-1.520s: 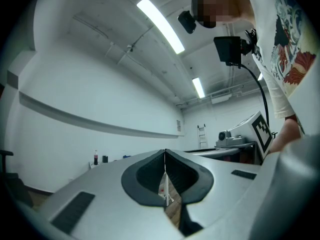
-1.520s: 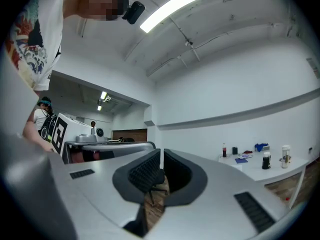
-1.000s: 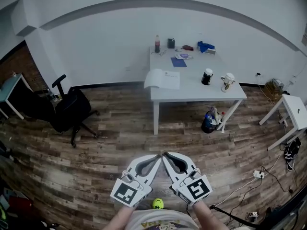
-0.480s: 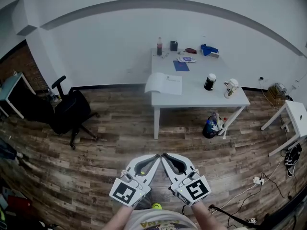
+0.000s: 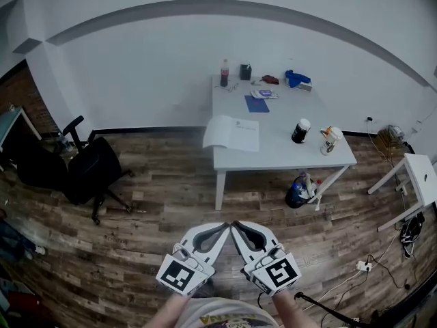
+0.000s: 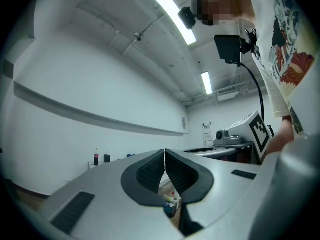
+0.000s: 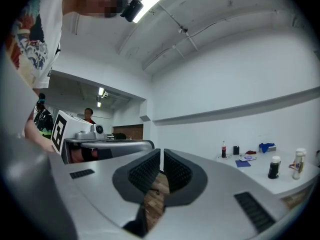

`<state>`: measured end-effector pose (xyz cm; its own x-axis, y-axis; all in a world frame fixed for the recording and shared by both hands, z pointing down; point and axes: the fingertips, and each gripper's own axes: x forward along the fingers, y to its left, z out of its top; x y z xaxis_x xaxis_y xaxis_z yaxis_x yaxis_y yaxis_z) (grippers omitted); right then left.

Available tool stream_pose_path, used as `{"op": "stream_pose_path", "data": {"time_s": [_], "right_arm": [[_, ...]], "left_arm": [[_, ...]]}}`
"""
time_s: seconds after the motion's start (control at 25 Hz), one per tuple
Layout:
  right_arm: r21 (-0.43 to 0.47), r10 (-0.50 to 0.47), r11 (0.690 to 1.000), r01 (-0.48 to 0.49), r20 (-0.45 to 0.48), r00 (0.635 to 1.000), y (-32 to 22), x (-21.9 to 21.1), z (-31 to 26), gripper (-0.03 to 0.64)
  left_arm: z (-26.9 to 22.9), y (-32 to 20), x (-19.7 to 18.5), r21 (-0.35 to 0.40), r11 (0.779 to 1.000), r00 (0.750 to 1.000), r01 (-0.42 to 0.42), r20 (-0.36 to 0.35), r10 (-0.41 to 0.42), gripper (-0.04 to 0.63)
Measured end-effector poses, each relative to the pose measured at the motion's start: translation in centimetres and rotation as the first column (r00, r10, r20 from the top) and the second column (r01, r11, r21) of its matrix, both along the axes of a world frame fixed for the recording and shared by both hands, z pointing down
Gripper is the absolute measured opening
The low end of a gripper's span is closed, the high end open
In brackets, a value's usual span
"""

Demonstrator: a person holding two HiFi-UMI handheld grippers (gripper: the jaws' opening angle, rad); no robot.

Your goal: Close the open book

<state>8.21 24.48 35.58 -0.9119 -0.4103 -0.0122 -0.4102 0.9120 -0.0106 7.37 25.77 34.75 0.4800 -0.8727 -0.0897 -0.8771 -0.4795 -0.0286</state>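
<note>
The open book (image 5: 231, 133) lies flat, pages up, at the near left corner of the white table (image 5: 273, 152), far ahead across the wooden floor. Both grippers are held low in front of the person, well short of the table, with their tips side by side. My left gripper (image 5: 226, 226) is shut and empty; in the left gripper view its pads (image 6: 165, 151) meet. My right gripper (image 5: 235, 224) is shut too, with nothing between its jaws (image 7: 162, 151). The book shows in neither gripper view.
On the table stand a bottle (image 5: 224, 72), a dark cup (image 5: 299, 130), a light mug (image 5: 332, 140) and a blue notebook (image 5: 256, 104). A bag with bottles (image 5: 299, 188) sits under it. A black office chair (image 5: 85, 169) is at the left, a small white table (image 5: 420, 176) and floor cables (image 5: 362, 265) at the right.
The table and book have drawn nearer in the head view, while the chair has slid left. Both grippers stay shut, side by side. The green object on the floor has left the view.
</note>
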Motion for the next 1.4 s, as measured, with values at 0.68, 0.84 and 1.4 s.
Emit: {"op": "stream_pose_path", "data": {"time_s": [0.68,0.84,1.4], "right_arm": [[0.036,0.084,0.996,-0.082,-0.036,0.996,-14.7,-13.7,0.5,0.031],[0.048,0.082,0.996,-0.081,-0.031,0.996,-16.3,-15.2,0.2,0.031],[-0.02,0.045,0.999,-0.046,-0.058,0.997,-22.9,-16.7,2.5,0.031]], "left_arm": [[0.4,-14.6,-13.7,-0.012,0.996,0.995,-0.085,-0.046,0.084,0.012],[0.6,-16.1,-15.1,-0.019,0.996,0.995,-0.084,-0.051,0.082,0.012],[2.5,-22.6,-16.7,-0.073,0.996,0.997,-0.043,-0.071,0.038,0.012]]}}
